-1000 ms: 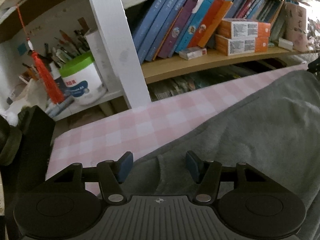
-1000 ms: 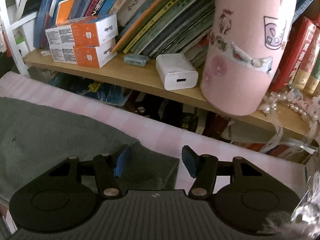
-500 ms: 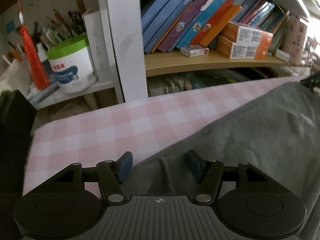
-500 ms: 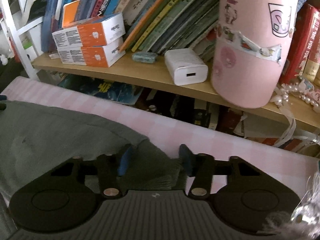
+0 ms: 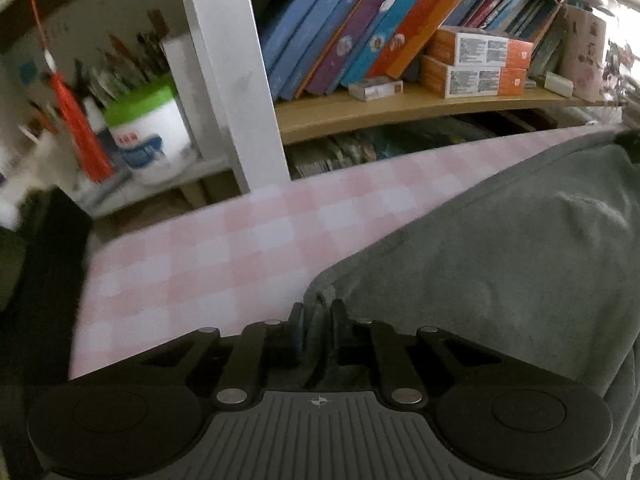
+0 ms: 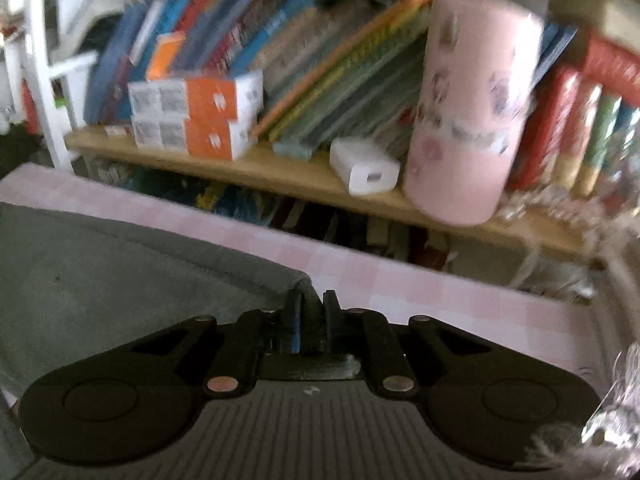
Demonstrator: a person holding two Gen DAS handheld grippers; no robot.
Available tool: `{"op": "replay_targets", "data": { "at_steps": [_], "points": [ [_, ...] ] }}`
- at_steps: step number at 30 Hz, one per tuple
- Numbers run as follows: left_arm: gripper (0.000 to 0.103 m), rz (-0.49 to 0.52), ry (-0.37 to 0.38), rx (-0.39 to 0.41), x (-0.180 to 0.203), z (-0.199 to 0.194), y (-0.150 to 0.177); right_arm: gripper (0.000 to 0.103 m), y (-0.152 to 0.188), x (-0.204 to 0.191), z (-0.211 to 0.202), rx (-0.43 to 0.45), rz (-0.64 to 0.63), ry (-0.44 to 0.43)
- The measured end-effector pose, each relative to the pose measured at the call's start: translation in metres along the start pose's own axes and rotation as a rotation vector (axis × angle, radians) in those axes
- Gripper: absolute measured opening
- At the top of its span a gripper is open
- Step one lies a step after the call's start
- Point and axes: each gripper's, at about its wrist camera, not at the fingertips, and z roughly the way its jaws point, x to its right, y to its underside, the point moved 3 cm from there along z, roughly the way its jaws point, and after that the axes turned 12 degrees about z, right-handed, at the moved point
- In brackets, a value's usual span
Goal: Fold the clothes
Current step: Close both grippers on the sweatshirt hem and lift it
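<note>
A grey fleece garment (image 5: 500,260) lies spread on a pink-and-white checked tabletop (image 5: 224,248). My left gripper (image 5: 316,316) is shut on the garment's near left corner, with a fold of cloth bunched between its fingers. In the right wrist view the same grey garment (image 6: 120,272) fills the lower left, and my right gripper (image 6: 312,312) is shut on its right corner. The checked tabletop (image 6: 440,292) shows to the right of that corner. The right wrist view is motion-blurred.
A wooden shelf (image 5: 400,108) behind the table carries leaning books and orange boxes (image 5: 476,60). A white post (image 5: 228,72), a green-lidded tub (image 5: 148,136) and a red tassel (image 5: 80,124) stand left. In the right wrist view a pink tumbler (image 6: 468,120) and white charger (image 6: 368,168) sit on the shelf.
Both grippers were open around the garment's corners; now both have shut on the cloth. The right view has drawn back from the shelf and blurred.
</note>
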Motion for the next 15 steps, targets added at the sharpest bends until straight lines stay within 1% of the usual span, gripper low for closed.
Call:
{"op": "replay_targets", "data": {
  "at_steps": [3, 5, 9, 12, 15],
  "points": [
    [0.011, -0.001, -0.072, 0.101, 0.006, -0.036, -0.005, 0.009, 0.007, -0.008, -0.038, 0.105, -0.036, 0.006],
    [0.011, 0.005, -0.107, 0.166, 0.013, -0.063, -0.006, 0.008, 0.015, -0.017, -0.066, 0.177, -0.092, 0.009],
    [0.011, 0.023, -0.137, 0.279, 0.030, -0.123, 0.003, 0.008, 0.034, -0.028, -0.122, 0.291, -0.160, -0.006],
    [0.011, 0.032, -0.148, 0.344, 0.046, -0.162, 0.020, 0.008, 0.062, -0.028, -0.149, 0.268, -0.187, -0.009],
    [0.011, 0.018, -0.149, 0.379, 0.062, -0.194, 0.044, 0.007, 0.091, -0.029, -0.177, 0.244, -0.213, -0.012]
  ]
}}
